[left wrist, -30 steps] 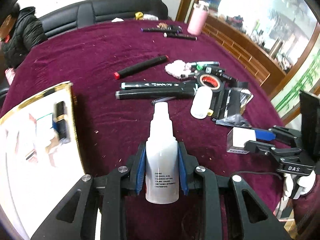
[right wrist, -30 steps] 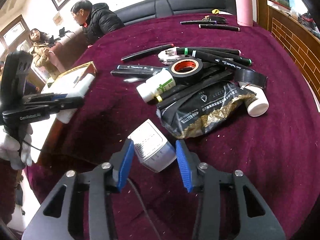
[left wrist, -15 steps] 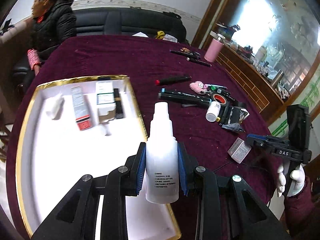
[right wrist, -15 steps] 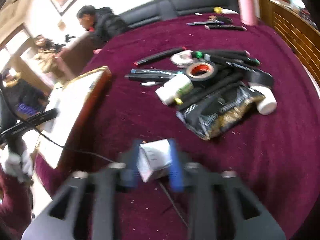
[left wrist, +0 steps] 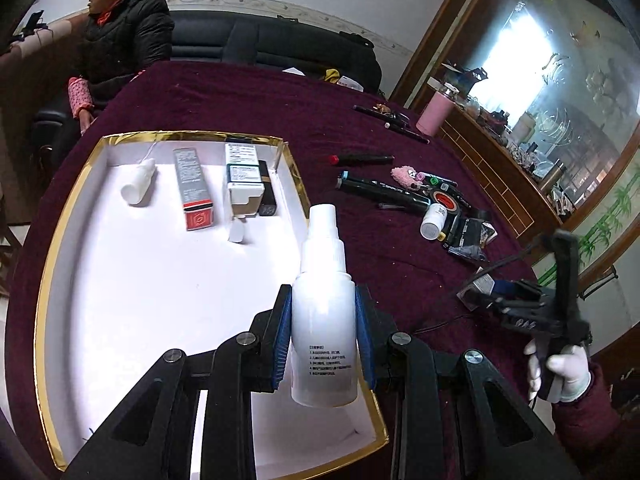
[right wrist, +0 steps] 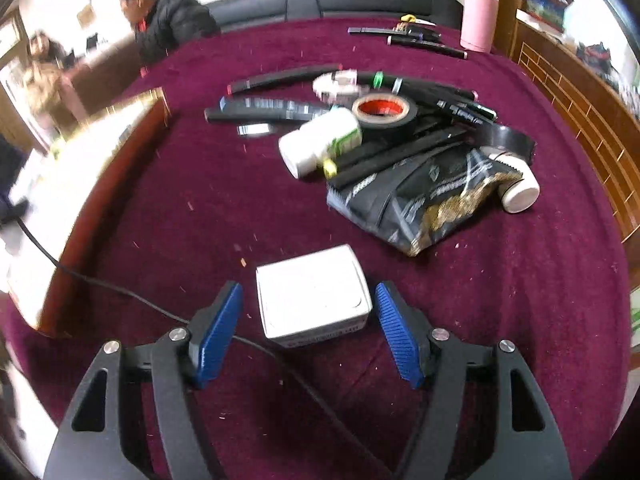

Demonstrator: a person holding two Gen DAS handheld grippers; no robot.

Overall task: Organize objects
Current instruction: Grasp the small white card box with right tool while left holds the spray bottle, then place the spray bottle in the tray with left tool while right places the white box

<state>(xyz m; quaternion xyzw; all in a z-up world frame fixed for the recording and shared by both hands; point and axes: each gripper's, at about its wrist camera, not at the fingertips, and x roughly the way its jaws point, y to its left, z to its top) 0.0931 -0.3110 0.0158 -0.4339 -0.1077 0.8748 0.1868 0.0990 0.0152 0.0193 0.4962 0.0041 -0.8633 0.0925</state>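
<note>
My left gripper [left wrist: 322,334] is shut on a white spray bottle [left wrist: 324,320] and holds it above the right edge of a white, gold-rimmed tray [left wrist: 60,240]. The tray holds a small white bottle [left wrist: 138,184], a grey and red box [left wrist: 194,192] and a white box [left wrist: 243,184]. My right gripper [right wrist: 310,330] is open, its blue pads either side of a small white box [right wrist: 312,296] that lies on the maroon cloth. The right gripper also shows in the left wrist view [left wrist: 486,294].
A pile lies mid-table: black markers [right wrist: 280,108], red-cored tape roll [right wrist: 384,112], a white pill bottle [right wrist: 320,144], a black foil packet [right wrist: 424,204], another white bottle [right wrist: 518,192]. A pink flask [right wrist: 478,20] stands far right. A cable [right wrist: 120,292] crosses the cloth. A person [left wrist: 124,40] sits beyond the table.
My left gripper has carried the spray bottle leftward to the tray. My right gripper closed around the small white box, then opened; the box now lies between its open pads.
</note>
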